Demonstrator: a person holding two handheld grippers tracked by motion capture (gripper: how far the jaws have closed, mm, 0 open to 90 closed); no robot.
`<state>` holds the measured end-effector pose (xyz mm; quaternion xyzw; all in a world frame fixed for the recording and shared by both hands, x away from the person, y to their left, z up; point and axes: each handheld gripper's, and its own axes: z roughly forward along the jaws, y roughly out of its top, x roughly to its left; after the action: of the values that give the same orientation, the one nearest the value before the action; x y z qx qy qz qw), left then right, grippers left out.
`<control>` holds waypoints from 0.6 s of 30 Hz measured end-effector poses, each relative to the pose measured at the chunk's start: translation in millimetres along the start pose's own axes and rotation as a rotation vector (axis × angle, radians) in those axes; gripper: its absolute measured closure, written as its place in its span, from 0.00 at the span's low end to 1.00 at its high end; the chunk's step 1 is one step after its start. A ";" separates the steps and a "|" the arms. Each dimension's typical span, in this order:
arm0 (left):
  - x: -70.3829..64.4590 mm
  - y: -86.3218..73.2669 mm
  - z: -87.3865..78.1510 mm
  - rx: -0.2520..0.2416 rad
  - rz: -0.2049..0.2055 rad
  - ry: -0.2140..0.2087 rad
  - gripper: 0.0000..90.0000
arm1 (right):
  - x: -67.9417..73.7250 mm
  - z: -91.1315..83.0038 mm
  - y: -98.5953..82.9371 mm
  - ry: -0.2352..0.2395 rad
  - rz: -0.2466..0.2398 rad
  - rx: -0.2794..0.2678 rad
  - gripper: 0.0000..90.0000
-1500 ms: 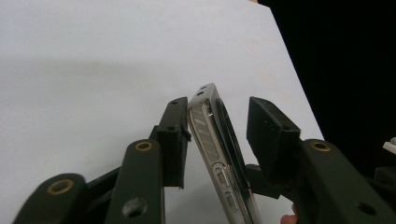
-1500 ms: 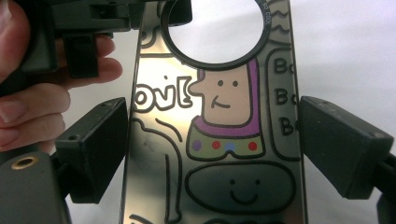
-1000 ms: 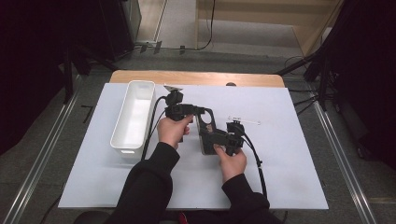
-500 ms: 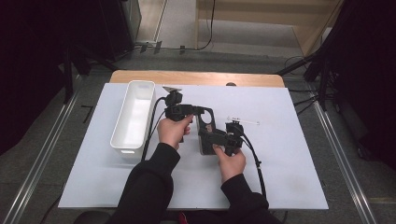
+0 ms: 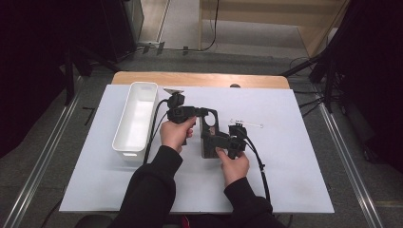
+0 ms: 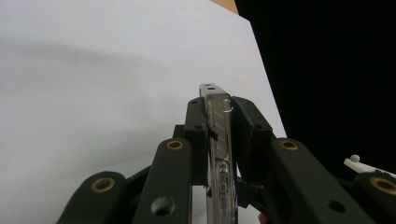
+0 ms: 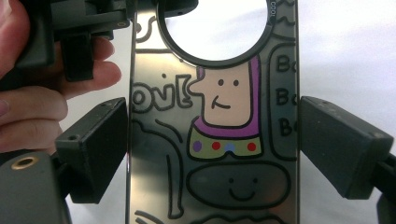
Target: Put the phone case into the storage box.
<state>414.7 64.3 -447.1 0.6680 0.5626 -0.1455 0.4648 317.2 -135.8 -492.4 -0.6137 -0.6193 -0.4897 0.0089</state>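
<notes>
Gripper pair met over the bench middle: my left gripper clamped the phone case edge-on, my right gripper straddled it without touching. "OVE" and "Bo" were legible; other lettering was cut off.

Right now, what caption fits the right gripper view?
Cartoon-printed clear phone case between the right gripper's open black jaws, with a hand alongside.

Table: wooden top, mostly covered by a white sheet. Floor: grey carpet all round, with metal rails either side. Beyond the table: pale wooden furniture and black stands. Room edges dark.
</notes>
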 end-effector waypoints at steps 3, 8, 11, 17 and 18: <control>-0.2 0.2 -0.2 0.003 -0.004 0.000 0.86 | 0.4 -0.2 -0.1 -0.003 -0.003 -0.001 0.12; 0.7 0.7 0.2 0.008 -0.014 -0.006 0.86 | 0.2 0.5 0.0 -0.010 -0.011 -0.002 0.12; -0.1 0.7 -0.6 0.009 -0.005 -0.010 0.86 | 0.5 0.6 0.2 -0.007 -0.014 -0.001 0.12; 0.6 1.7 -1.4 0.020 -0.009 -0.026 0.87 | 1.2 1.3 -0.6 -0.010 -0.018 0.002 0.12; 0.4 1.9 -1.8 0.017 -0.014 -0.031 0.87 | 1.5 1.1 -0.7 -0.009 -0.016 0.000 0.12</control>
<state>415.9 66.1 -445.5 0.6657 0.5586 -0.1638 0.4669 316.9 -133.8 -492.4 -0.6109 -0.6242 -0.4871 0.0021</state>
